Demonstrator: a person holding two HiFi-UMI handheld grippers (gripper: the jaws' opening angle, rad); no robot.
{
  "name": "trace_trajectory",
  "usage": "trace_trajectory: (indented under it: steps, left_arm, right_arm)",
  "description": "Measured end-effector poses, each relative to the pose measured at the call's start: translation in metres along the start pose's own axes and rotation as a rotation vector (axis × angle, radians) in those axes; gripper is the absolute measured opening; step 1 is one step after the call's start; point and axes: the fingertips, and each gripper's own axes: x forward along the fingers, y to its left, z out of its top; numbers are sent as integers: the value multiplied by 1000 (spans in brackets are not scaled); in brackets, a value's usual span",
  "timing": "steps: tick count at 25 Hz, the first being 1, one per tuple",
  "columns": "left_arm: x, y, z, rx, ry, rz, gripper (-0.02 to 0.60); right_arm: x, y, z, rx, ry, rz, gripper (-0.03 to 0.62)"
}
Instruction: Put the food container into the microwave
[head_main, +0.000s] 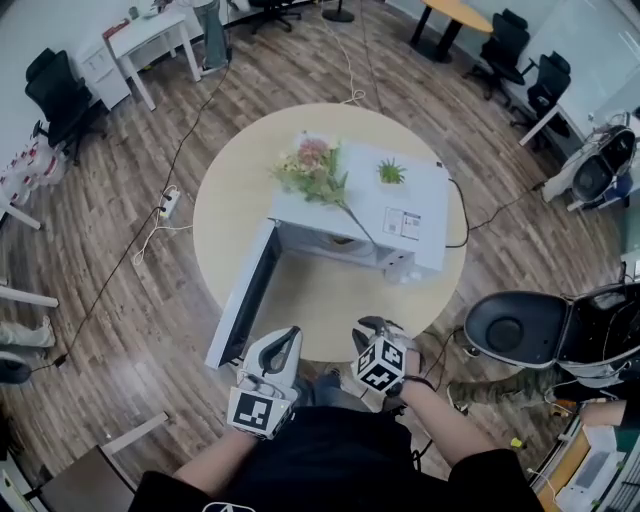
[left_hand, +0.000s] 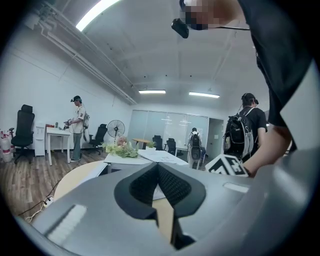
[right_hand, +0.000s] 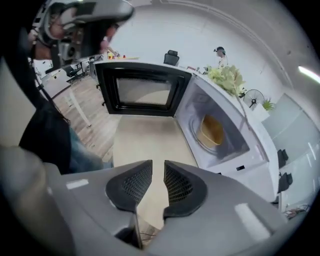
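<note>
Well, the label (head_main: 402, 222) on top of the microwave (head_main: 425, 185) is too small for you to read. The food container (right_hand: 210, 131) sits inside the open microwave; it looks round, with no long axis to make out. It lies well ahead of your right tongs (right_hand: 159, 169), which stand a narrow slit apart on nothing. Your left tongs (left_hand: 157, 166) meet at the tips, empty.
</note>
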Motion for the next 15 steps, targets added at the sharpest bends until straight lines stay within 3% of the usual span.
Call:
trace_trajectory:
  steps: [3,7,11,13,15]
  left_arm:
    - [10,-9,19,24,-18,-35,1]
    - [21,-24,55,79,-88,-78,0]
    - [27,-41,86,125,-143,-120,0]
    - [27,-46,99,141,-161,-130,1]
    - [25,-50,112,147,-179,-128,1]
  right_arm:
    - [-54,25,11,62,-102,53,56]
    - [-127,31,41,215,-346,73,37]
    - [-207,6,75,234,-688,-96,23]
    - [-245,-12,83,289,-873,-195,24]
    - [-274,-30,80,362,-995,-259,25]
